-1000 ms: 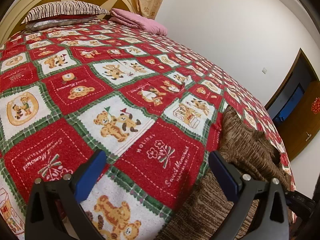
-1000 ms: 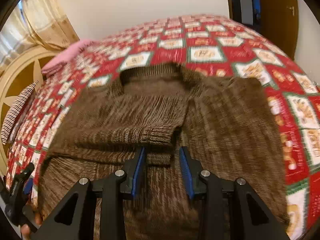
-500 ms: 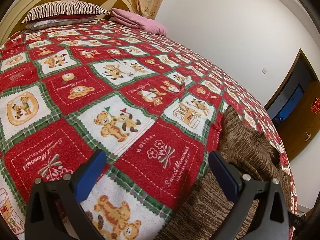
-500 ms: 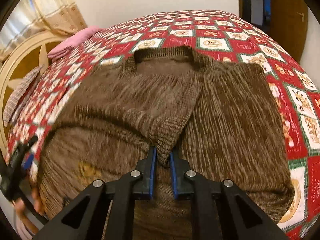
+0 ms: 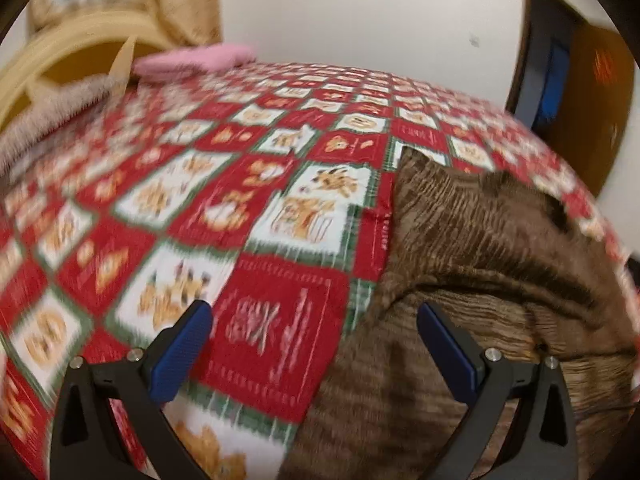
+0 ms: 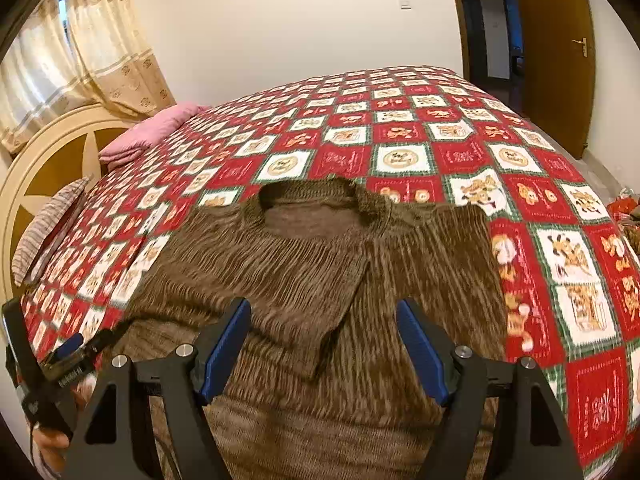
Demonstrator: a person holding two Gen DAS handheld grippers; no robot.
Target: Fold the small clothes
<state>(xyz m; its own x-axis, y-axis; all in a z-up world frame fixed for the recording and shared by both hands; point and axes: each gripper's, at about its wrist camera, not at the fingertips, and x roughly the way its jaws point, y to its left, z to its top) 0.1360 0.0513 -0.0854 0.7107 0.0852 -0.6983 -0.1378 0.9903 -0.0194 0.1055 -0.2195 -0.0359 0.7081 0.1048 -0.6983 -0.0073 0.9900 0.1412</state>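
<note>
A brown knitted sweater (image 6: 432, 256) lies flat on the patchwork bedspread (image 6: 400, 132), collar toward the far side. Its left sleeve (image 6: 280, 272) is folded across the chest, the cuff ending just ahead of my right gripper (image 6: 320, 308). That gripper's jaws are opening and stand wide above the cuff, pressing on nothing. In the left wrist view the left gripper (image 5: 313, 312) is open over the bedspread (image 5: 240, 200) at the sweater's (image 5: 480, 240) left edge, with nothing between its fingers. The left gripper (image 6: 68, 348) and a hand also show at the lower left of the right wrist view.
A pink pillow (image 6: 148, 132) and a striped pillow (image 6: 48, 224) lie by the round headboard (image 6: 52, 152) on the left. A curtain hangs behind it. A wooden door (image 6: 556, 40) stands at the back right, past the bed's far edge.
The right gripper shut on the sleeve cuff, then let it go on the chest and rose back with jaws wide. The left gripper swung and rolled toward the sweater; its view is blurred.
</note>
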